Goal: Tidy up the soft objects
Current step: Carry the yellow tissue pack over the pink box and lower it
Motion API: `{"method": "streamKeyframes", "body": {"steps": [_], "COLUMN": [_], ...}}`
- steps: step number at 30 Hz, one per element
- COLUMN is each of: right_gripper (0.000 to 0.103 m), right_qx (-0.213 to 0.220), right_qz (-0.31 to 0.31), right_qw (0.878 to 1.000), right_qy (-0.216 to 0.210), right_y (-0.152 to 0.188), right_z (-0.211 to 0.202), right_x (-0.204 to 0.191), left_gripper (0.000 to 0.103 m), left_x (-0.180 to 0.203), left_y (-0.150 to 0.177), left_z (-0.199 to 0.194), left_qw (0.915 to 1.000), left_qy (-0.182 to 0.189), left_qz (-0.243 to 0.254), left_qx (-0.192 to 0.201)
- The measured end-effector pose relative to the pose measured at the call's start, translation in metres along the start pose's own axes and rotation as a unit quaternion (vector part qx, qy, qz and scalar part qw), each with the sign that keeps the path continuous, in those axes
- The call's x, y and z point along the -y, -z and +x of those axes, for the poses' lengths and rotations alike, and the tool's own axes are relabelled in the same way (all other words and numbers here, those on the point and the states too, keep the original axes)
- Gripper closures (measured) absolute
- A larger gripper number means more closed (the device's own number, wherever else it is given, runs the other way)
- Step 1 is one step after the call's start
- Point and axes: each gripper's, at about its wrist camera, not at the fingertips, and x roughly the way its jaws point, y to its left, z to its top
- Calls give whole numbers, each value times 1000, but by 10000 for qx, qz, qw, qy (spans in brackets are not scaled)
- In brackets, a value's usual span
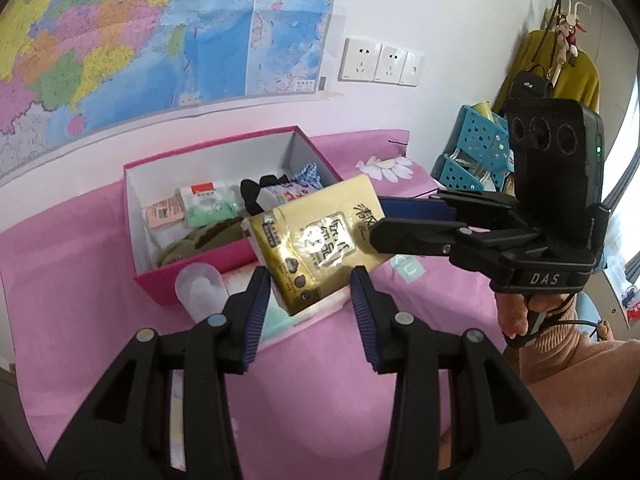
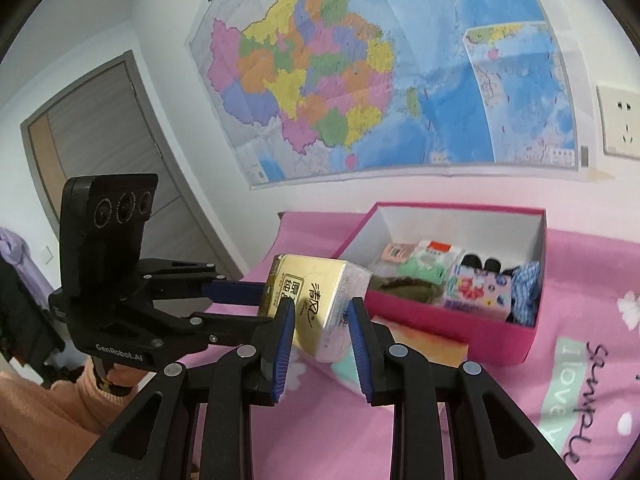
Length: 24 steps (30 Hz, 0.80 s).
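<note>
I have the gold tissue pack (image 1: 320, 246) up in the air between my two claws, just in front of the pink box (image 1: 168, 280) on the pink bed cover (image 1: 72, 264). My left claw (image 1: 308, 284) is partly open with both pads pressed on one end of the pack; my right claw (image 2: 320, 312) is narrower and clamps the other end, so each carries half the load. The box already holds a green pack (image 2: 426, 268), a flowered pack (image 2: 478, 290), dark socks (image 2: 480, 264) and a checked cloth (image 2: 526, 280). I judge this to be the carry step. Next both hands must travel together over the near wall, find the free patch, then lower and let go at the same time so that the pack lies flat
</note>
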Motion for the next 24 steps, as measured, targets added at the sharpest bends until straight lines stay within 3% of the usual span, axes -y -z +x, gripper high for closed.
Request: {"method": "streamKeyframes", "body": {"steps": [8, 24], "right_gripper": [75, 75], "right_qx": [152, 6], "right_qz": [8, 382], "right_qw": [9999, 9993], "right_qy": [2, 51], "right_y": [-22, -26], "right_z": [5, 44], "right_x": [12, 48], "left_gripper": [60, 60], "left_x": [-8, -31], "left_y": [-21, -32], "left_z": [13, 49], "left_qw": [9999, 9982], "left_qy": [-98, -380], "left_qz": [-82, -451], "left_qx": [-23, -97]}}
